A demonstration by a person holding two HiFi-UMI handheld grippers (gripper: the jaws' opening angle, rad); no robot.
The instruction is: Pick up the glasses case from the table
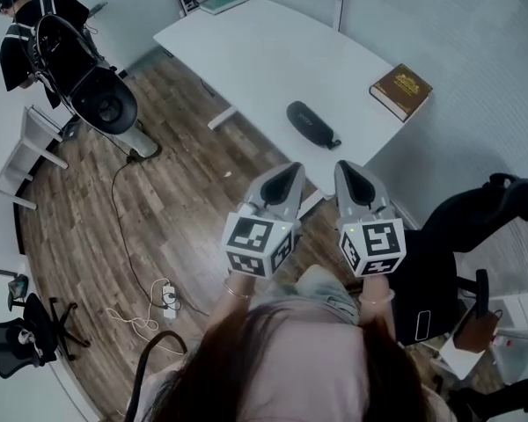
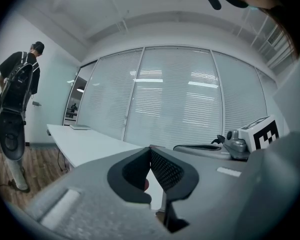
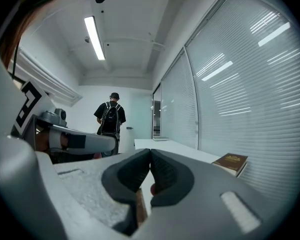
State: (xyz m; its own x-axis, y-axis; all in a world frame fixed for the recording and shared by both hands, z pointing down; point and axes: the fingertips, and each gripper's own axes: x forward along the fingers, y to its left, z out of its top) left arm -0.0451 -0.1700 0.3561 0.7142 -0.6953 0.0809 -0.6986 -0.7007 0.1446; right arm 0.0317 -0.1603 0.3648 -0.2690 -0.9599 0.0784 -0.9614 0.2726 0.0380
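Your left gripper (image 1: pixel 289 167) and right gripper (image 1: pixel 348 165) both had fingers clenched on nothing, near the black oval glasses case (image 1: pixel 310 123) on the white tabletop (image 1: pixel 246 51).

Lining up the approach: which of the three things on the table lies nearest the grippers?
The dark glasses case, at the near edge; brown book and teal book lie farther.

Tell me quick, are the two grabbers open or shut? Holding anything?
Left gripper: shut, holding nothing.
Right gripper: shut, holding nothing.
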